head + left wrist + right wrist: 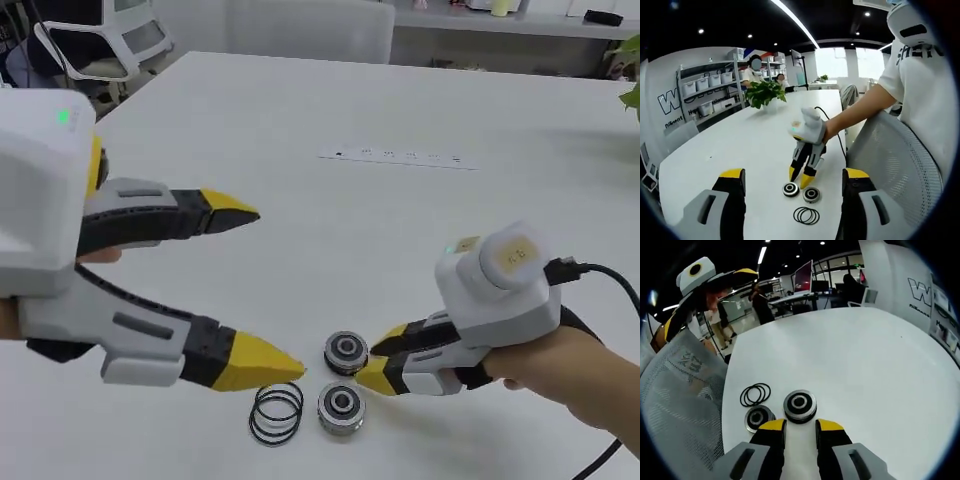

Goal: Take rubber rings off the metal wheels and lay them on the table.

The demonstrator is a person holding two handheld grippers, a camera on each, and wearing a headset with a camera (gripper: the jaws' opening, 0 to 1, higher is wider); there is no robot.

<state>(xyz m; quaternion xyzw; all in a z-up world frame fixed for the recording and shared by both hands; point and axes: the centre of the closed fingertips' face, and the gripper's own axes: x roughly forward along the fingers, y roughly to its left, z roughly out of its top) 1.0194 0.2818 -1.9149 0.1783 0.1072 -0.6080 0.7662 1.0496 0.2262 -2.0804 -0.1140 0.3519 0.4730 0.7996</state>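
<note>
Two small metal wheels lie near the table's front edge. The farther wheel has a dark band round its rim. The nearer wheel shows a bare silver rim. A few loose black rubber rings lie overlapping beside the wheels. My right gripper is open by a narrow gap, holding nothing, its tips just short of the dark-rimmed wheel. My left gripper hangs above the table, wide open and holding nothing.
A flat white power strip lies farther back on the white table. A mesh chair stands at the table's near edge, and a potted plant sits at the far end. A cable trails from the right gripper.
</note>
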